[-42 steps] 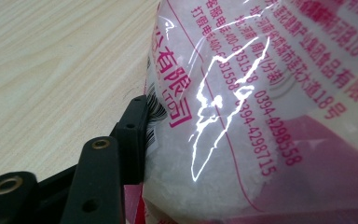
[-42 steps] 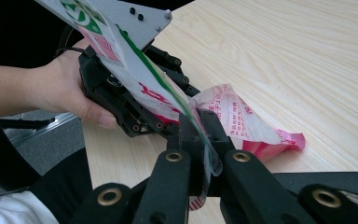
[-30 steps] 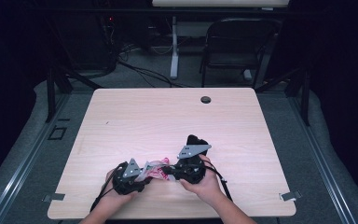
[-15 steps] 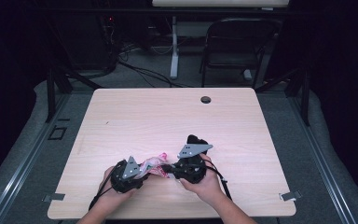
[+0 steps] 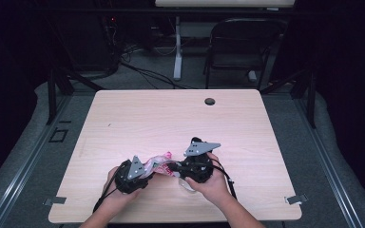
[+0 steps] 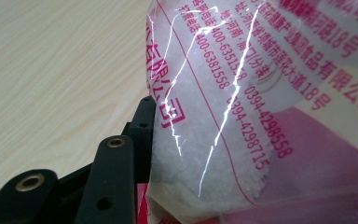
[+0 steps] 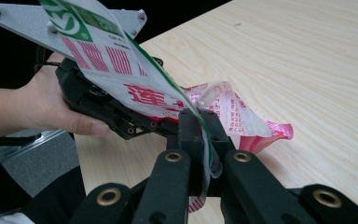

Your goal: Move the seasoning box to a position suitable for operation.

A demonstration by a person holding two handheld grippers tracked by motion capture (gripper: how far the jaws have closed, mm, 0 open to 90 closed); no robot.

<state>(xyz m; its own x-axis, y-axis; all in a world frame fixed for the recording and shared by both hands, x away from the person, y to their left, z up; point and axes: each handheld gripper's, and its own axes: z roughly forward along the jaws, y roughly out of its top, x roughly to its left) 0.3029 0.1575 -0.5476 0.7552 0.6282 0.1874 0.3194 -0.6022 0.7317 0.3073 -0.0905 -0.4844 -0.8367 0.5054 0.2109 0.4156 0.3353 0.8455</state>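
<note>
Clear crinkled plastic printed in pink and green, the bag [image 5: 160, 160] hangs just above the near middle of the table [image 5: 180, 123], stretched between the two tongs; white grains sit inside it, seen close in the left gripper view [image 6: 205, 154]. The right tongs [image 7: 200, 135] are clamped tight on a thin edge of the film, the sheet running up between their jaws. The left tongs [image 5: 145, 167] have just been closing with the bag between them; one jaw lies against the grain-filled part, but whether the pads already press cannot be told. To do this step well, I judge the left tongs should finish closing on a flat, empty stretch of film rather than on the bulging grains, which would slip or burst. Keep the right hold steady and the bag's mouth upward, and pull apart gently and evenly, since the film looks thin and likely to tear or spill over the pale wood
</note>
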